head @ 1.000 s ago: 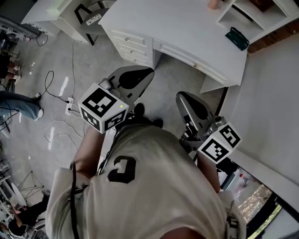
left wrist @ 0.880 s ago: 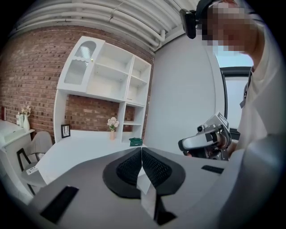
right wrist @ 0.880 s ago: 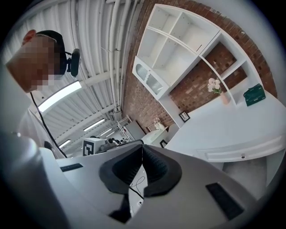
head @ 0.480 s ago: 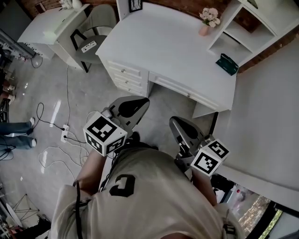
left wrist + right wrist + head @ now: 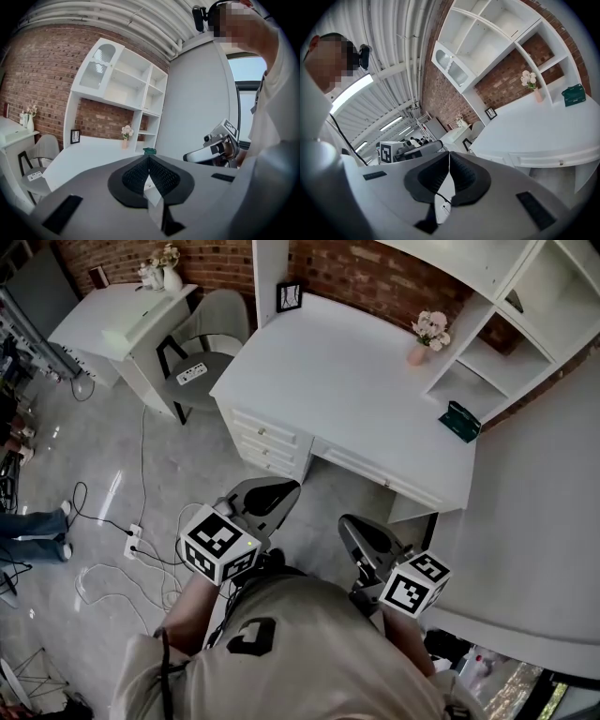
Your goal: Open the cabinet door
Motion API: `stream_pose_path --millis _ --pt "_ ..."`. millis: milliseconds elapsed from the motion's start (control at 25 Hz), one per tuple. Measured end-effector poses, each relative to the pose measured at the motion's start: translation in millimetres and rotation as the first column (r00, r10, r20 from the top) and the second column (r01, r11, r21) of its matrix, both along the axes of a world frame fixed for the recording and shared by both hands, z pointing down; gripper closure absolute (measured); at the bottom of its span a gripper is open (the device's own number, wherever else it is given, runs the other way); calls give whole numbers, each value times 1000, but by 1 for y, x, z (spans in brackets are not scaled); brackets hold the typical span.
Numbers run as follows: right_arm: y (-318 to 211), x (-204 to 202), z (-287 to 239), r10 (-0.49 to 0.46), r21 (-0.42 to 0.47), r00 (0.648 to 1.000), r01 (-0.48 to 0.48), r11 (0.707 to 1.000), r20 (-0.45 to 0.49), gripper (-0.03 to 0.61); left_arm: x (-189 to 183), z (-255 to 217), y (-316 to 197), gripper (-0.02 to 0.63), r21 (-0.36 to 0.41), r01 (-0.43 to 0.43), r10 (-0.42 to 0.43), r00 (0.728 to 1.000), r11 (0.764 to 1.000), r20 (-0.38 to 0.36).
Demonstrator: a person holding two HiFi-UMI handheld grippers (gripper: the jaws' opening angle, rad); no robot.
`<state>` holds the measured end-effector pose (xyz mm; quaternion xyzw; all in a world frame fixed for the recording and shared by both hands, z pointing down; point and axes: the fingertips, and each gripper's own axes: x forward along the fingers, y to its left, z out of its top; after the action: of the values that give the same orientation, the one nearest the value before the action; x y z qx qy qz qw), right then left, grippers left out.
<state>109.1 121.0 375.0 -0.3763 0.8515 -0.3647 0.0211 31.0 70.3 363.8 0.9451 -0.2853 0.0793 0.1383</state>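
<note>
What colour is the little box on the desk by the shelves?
The box is dark green, clearest in the head view.

Qty as I see them: 2 grippers, left gripper [image 5: 149,158] & right gripper [image 5: 449,155]. 1 white desk [image 5: 347,390], 1 side table [image 5: 108,320], 1 chair [image 5: 225,315]. 2 flower vases: pink vase [image 5: 418,352], white vase [image 5: 172,279]. 1 pic frame [image 5: 290,296], 1 green item [image 5: 462,421], 1 floor pwr strip [image 5: 133,543].

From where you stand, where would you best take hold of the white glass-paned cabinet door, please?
Likely the middle strip between the two arched glass panes of the white cabinet door, where a knob would sit, though none shows at this size. Come from the front, reaching up over the white desk, as it sits high.
</note>
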Motion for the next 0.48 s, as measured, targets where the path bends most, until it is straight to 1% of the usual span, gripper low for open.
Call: stream_pose_path --millis 200,360,480 --pt "-11 -21 1 -14 -6 1000 14 1000 -1 551 -22 2 -5 597 -2 9 -9 1000 1000 -7" --pt "-16 -41 1 -30 -1 1000 30 1000 -3 552 -36 12 -3 597 -36 -19 19 1000 999 11" --pt "-19 -55 2 -36 -6 999 36 999 -1 551 -47 16 -6 597 -44 -16 17 1000 999 21"
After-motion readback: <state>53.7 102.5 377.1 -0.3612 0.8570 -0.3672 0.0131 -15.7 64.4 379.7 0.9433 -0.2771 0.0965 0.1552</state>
